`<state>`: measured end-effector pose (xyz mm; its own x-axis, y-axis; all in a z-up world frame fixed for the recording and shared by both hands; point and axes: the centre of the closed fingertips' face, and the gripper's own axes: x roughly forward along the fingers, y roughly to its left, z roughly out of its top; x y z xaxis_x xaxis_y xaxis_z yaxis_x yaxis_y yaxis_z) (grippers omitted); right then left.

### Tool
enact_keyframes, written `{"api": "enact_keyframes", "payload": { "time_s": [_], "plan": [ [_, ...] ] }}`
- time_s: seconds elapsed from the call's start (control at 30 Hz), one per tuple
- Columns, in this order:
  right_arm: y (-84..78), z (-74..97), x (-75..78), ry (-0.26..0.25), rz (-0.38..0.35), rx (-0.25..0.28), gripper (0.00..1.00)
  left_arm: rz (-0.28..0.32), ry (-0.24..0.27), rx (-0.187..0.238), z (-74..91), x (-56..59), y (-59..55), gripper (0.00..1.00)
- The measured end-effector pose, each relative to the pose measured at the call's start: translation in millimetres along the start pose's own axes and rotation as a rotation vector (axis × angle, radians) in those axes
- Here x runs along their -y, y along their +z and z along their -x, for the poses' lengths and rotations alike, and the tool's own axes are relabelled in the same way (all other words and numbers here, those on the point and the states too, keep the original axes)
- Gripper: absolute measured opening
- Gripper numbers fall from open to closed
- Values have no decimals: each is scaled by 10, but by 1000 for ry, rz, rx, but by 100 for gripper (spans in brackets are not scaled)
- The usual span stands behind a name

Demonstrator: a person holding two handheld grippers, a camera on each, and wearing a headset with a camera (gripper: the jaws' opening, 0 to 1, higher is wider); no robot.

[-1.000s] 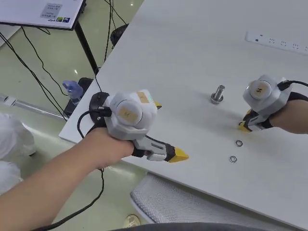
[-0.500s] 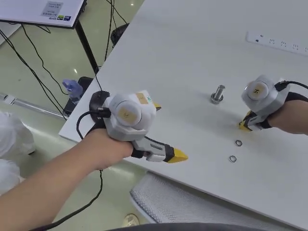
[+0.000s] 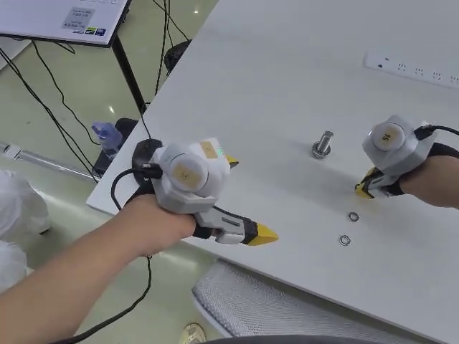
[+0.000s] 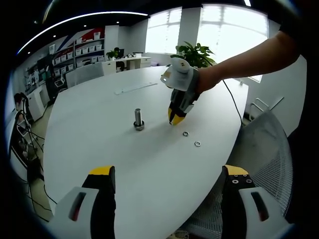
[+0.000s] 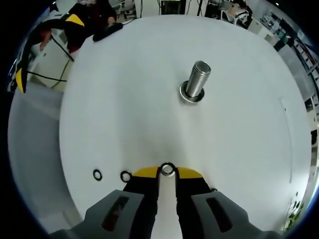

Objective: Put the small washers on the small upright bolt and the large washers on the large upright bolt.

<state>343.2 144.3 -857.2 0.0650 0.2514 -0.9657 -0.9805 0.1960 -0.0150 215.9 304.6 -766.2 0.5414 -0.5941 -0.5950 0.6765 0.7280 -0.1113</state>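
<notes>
A steel bolt (image 3: 324, 142) stands upright on its wide base on the white table (image 3: 272, 79); it is also in the left gripper view as the bolt (image 4: 138, 119) and ahead of the right jaws as the bolt (image 5: 197, 78). My right gripper (image 5: 168, 173) is shut on a small washer (image 5: 168, 169) held at its yellow tips, low over the table, short of the bolt. In the head view that right gripper (image 3: 364, 190) is right of the bolt. Two loose washers (image 3: 353, 216) (image 3: 345, 240) lie just beside it. My left gripper (image 3: 248, 198) hangs open and holds nothing near the table's near edge.
A white power strip (image 3: 416, 69) lies at the back right of the table. A mesh chair (image 3: 237, 294) stands under the near edge. Cables and a dark stand (image 3: 129, 72) are on the floor to the left. A small dark object (image 5: 213, 189) shows by the right jaw.
</notes>
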Motion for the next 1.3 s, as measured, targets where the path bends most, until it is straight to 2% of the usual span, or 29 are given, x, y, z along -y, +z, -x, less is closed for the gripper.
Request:
{"api": "enact_keyframes", "payload": {
  "time_s": [0.1, 0.2, 0.33, 0.5, 0.7, 0.93, 1.0, 1.3],
  "plan": [
    [-14, 78, 12, -4, -5, 3, 13, 16, -9, -11, -4, 17, -25, 87],
    [-51, 147, 9, -5, -11, 6, 13, 5, -11, 9, -3, 17, 4, 87],
    [-154, 219, 16, -11, -30, 8, 13, 21, -5, -14, -1, 8, -26, 88],
    [-267, 323, 23, -13, -65, 23, 13, 3, -5, 7, -13, 3, 21, 88],
    [-401, 416, 61, -22, -89, 24, 13, -4, -6, -6, -34, 4, 13, 88],
    [-549, 502, 178, -43, -113, 17, 13, -3, -1, -2, -50, 5, 39, 88],
    [-560, 527, 214, -48, -118, 20, 13, 9, -3, -2, -53, 12, 45, 89],
    [-541, 598, 408, -71, -108, 18, 13, -5, -1, -4, -61, 40, 58, 88]
  ]
}}
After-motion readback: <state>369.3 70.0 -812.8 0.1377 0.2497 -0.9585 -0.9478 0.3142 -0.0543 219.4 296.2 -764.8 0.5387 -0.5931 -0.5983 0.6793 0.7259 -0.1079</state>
